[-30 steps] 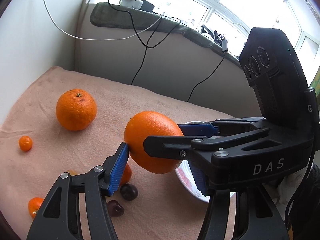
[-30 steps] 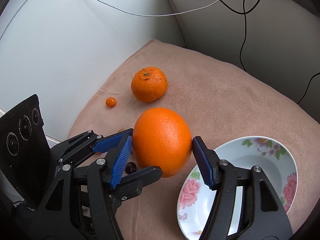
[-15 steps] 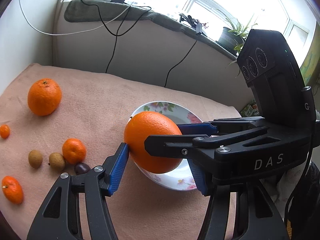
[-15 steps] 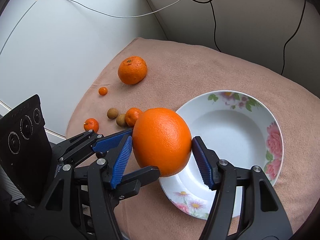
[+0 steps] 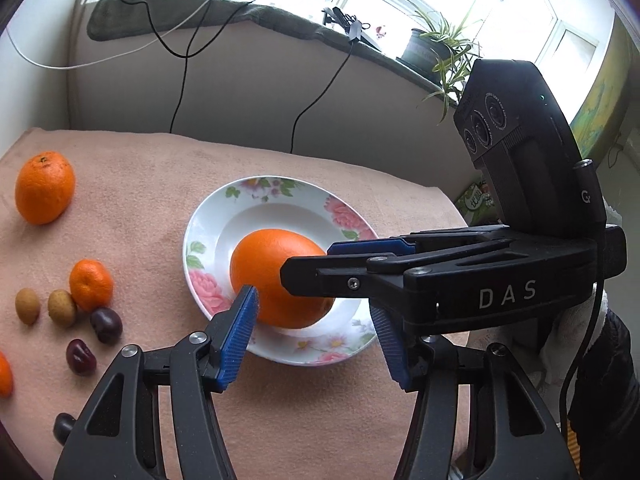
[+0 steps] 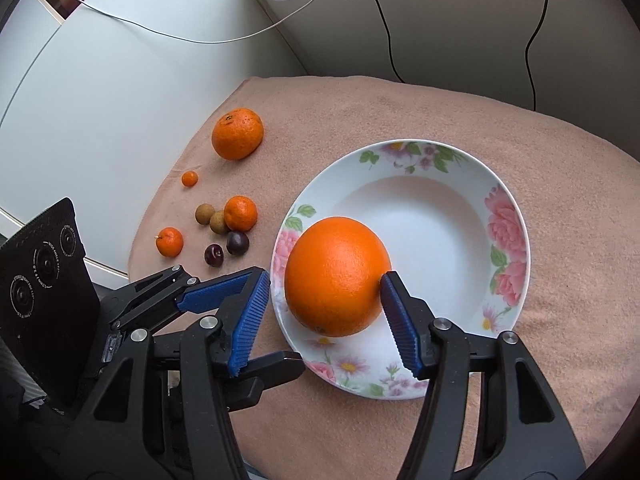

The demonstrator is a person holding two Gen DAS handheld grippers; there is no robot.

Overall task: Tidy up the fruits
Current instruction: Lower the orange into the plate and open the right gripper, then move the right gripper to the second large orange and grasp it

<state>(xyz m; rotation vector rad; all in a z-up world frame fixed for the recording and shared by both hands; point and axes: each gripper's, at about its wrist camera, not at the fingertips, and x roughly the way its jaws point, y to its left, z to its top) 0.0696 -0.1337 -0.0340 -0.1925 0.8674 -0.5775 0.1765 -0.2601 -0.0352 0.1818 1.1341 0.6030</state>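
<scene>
Orange-skinned and round, the big orange sits in the flowered plate between the unclamped, just-narrowing jaws of left tool and right tool (one pad each touching), so a careless withdrawal could roll it over the rim.

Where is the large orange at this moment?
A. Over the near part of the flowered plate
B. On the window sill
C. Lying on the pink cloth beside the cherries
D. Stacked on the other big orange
A: the large orange sits at the near side of the flowered plate, between the right gripper jaws.
</scene>
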